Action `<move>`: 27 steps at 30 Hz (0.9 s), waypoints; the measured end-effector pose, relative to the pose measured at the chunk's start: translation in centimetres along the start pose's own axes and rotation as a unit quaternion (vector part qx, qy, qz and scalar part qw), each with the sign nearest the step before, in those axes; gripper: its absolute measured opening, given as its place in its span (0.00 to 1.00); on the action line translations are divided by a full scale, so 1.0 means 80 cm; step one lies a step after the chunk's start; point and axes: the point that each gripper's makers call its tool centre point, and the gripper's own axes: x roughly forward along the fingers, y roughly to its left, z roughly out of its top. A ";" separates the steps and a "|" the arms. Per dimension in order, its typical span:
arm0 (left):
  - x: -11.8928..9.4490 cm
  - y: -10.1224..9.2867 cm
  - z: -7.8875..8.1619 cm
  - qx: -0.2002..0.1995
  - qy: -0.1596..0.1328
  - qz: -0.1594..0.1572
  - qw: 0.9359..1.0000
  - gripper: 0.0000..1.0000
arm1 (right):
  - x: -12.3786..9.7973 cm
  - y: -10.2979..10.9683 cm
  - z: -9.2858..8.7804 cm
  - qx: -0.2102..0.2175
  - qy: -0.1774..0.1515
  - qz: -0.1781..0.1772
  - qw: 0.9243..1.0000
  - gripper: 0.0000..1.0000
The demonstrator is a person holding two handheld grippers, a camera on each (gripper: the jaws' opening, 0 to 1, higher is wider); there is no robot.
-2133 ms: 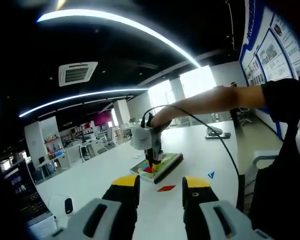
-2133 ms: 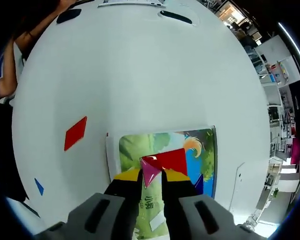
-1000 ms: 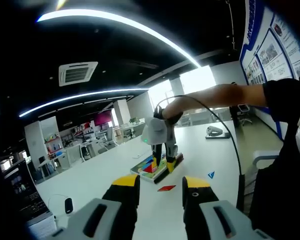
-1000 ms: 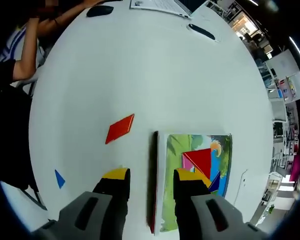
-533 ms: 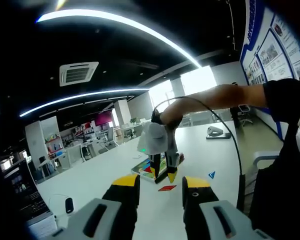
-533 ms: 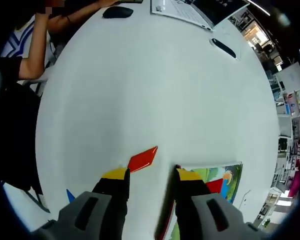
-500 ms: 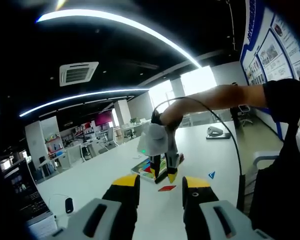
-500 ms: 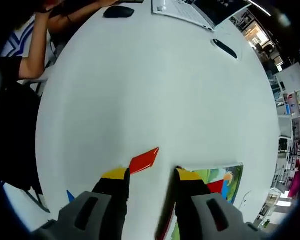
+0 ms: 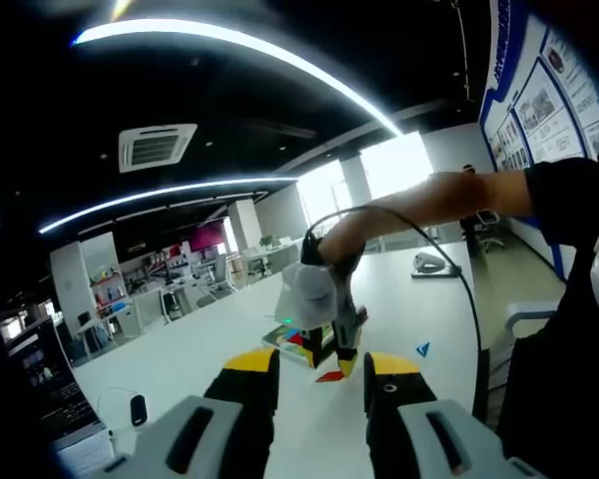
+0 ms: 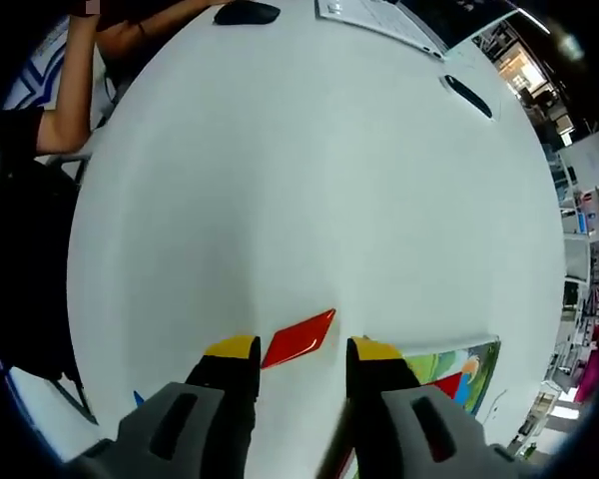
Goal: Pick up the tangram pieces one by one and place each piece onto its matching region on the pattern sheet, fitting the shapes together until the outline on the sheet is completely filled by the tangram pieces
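Red tangram piece [image 10: 299, 338] lies flat on the white table [image 10: 299, 180] between my right tool's [image 10: 298, 348] spread jaws, just left of the pattern sheet [image 10: 466, 371], while my left tool [image 9: 321, 367] hangs released.

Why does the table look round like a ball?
In the right gripper view, the fisheye lens bends the white table into a dome, with the red parallelogram piece sharp near the middle. In the left gripper view, the ceiling light strips curve the same way and glare brightly.
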 end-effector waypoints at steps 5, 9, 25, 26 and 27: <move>-0.001 0.001 0.000 -0.001 -0.001 0.002 1.000 0.35 | 0.004 0.001 0.001 0.001 -0.001 0.006 1.000 0.34; 0.000 0.000 0.001 0.000 -0.001 0.001 1.000 0.35 | 0.004 0.004 0.002 -0.007 0.000 0.013 1.000 0.32; -0.002 -0.004 0.001 0.004 0.000 0.001 1.000 0.35 | 0.009 0.002 -0.002 0.011 0.002 0.072 0.997 0.31; -0.002 -0.004 0.001 0.004 -0.001 0.001 1.000 0.35 | 0.009 0.002 -0.001 0.010 0.000 0.072 0.997 0.30; -0.002 -0.004 0.001 0.004 -0.002 0.001 1.000 0.35 | 0.009 0.001 -0.001 0.009 -0.001 0.071 0.997 0.28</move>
